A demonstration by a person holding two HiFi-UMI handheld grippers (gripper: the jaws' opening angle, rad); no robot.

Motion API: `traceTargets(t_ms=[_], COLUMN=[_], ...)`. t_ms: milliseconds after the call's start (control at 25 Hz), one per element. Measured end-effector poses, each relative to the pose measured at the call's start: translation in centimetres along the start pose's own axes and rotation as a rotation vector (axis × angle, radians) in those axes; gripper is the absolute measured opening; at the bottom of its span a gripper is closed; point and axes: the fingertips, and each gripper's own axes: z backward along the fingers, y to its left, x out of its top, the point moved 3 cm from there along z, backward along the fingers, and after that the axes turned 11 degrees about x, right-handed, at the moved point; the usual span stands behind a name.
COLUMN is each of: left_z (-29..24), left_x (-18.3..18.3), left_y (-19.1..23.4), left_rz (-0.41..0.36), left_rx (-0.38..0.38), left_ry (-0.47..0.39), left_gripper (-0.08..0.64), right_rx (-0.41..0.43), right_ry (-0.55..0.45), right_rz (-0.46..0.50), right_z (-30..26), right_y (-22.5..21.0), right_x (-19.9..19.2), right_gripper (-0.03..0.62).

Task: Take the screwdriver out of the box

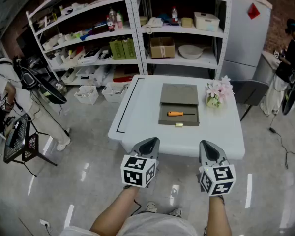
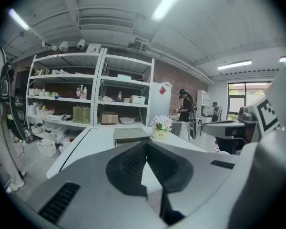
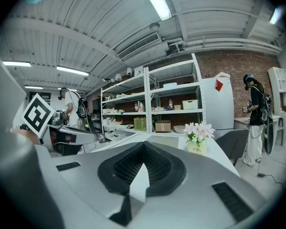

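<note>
An open grey box (image 1: 179,104) lies in the middle of the white table (image 1: 137,117), its lid folded back toward the shelves. Inside it rests a screwdriver (image 1: 179,114) with an orange handle, its shaft pointing right. My left gripper (image 1: 148,142) and right gripper (image 1: 208,145) hover side by side just short of the table's near edge, both pointing at the box and well apart from it. Each is shut with nothing between its jaws. In the left gripper view, the box (image 2: 130,135) sits beyond the closed tips of the left gripper (image 2: 146,144); in the right gripper view, the right gripper (image 3: 144,144) has its tips together too.
A small pot of pink flowers (image 1: 216,95) stands at the box's right. Shelving (image 1: 137,33) full of goods and a fridge (image 1: 246,33) rise behind the table, a chair (image 1: 250,92) at its right. One person (image 1: 10,97) stands far left, another (image 1: 290,58) far right.
</note>
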Motion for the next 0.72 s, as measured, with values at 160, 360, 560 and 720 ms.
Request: traceTargets(t_ms=[160, 360, 560, 720], left_z=[-0.3, -0.5, -1.1, -1.7], left_x=[0.0, -0.1, -0.2, -0.2], left_y=[-0.8, -2.0, -3.5, -4.3], left_rz=[-0.001, -0.002, 0.007, 0.018], left_rx=[-0.003, 0.003, 0.013, 0.018], left_ry=[0.001, 0.004, 0.005, 0.007], left_gripper=[0.003, 0.003, 0.003, 0.003], right_rx=[-0.010, 0.012, 0.064, 0.092], right_ry=[-0.006, -0.005, 0.012, 0.025], right_rz=[-0.010, -0.002, 0.024, 0.036], right_z=[0.3, 0.8, 0.7, 0.4], right_y=[-0.9, -1.7, -2.6, -3.3], right_x=[-0.2, -0.4, -0.7, -0.8], right_gripper=[0.003, 0.003, 0.008, 0.060])
